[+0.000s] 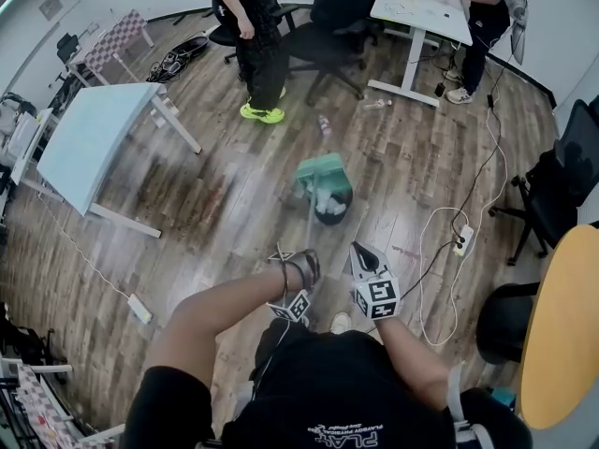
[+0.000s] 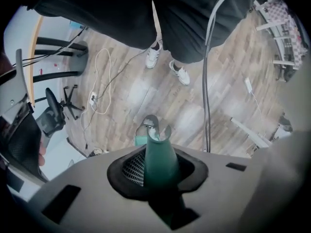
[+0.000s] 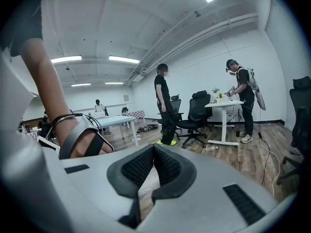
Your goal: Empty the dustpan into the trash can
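A green dustpan is tipped over a small black trash can with white scraps in it, on the wood floor ahead of me. Its long pale handle runs back to my left gripper, which is shut on it. In the left gripper view the green handle stands between the pads, pointing down at the dustpan and the can. My right gripper hovers just right of the handle, and in the right gripper view it is shut on nothing.
A person in black with neon shoes stands beyond the can beside an office chair. A bottle lies on the floor. A pale blue table stands left; a power strip with cable, black chair and yellow table right.
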Motion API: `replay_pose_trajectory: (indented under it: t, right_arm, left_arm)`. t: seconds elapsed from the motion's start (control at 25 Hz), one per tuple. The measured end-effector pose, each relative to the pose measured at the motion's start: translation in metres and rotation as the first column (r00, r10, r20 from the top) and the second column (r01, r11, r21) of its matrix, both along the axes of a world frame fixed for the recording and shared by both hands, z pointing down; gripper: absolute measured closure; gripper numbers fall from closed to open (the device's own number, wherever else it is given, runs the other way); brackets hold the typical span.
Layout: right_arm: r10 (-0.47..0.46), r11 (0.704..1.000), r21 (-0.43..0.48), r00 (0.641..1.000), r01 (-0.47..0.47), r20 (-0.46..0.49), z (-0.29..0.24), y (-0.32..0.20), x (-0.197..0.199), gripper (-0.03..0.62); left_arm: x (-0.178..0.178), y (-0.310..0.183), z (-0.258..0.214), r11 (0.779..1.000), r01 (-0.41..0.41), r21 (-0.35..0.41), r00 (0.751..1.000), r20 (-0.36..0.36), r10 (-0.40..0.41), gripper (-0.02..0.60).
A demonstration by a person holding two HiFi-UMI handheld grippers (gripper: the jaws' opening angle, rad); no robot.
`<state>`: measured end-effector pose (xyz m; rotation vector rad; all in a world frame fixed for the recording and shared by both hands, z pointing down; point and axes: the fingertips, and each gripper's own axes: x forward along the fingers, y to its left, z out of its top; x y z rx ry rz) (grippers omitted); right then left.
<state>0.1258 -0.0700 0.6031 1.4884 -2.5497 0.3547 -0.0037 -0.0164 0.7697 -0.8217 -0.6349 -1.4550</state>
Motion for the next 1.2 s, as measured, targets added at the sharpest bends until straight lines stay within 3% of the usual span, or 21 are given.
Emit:
replay_pose_trajectory:
  t: [0.52,0.76,0.96,1.2]
  right_arm:
    - [-0.008,1.000,0.010,1.000,0.008,0.007,-0.003,-0.001,-0.003,0.569]
    - [-0.009,1.000,0.010,1.000,0.009,0.005,-0.002,-0.002,0.000,0.569]
    - [-0.009,1.000,0.009,1.000,0.009,0.002,0.000,0.001,0.002,0.569]
    - [-0.019,1.000,0.010,1.000,0.019,0.001,-0.002,0.004,-0.002,0.569]
  left_arm:
    - [0.002,0.000,0.004,1.000,0.017,0.007,1.000,0.009,-0.017,0.482]
    - [0.008,0.002,0.006,0.995,0.102,-0.021,0.991,-0.083,-0.103,0.482]
    - [0.013,0.001,0.004,0.980,0.185,-0.066,0.966,-0.168,-0.194,0.483]
    - [0.022,-0.001,-0.005,0.943,0.301,-0.145,0.902,-0.278,-0.330,0.483]
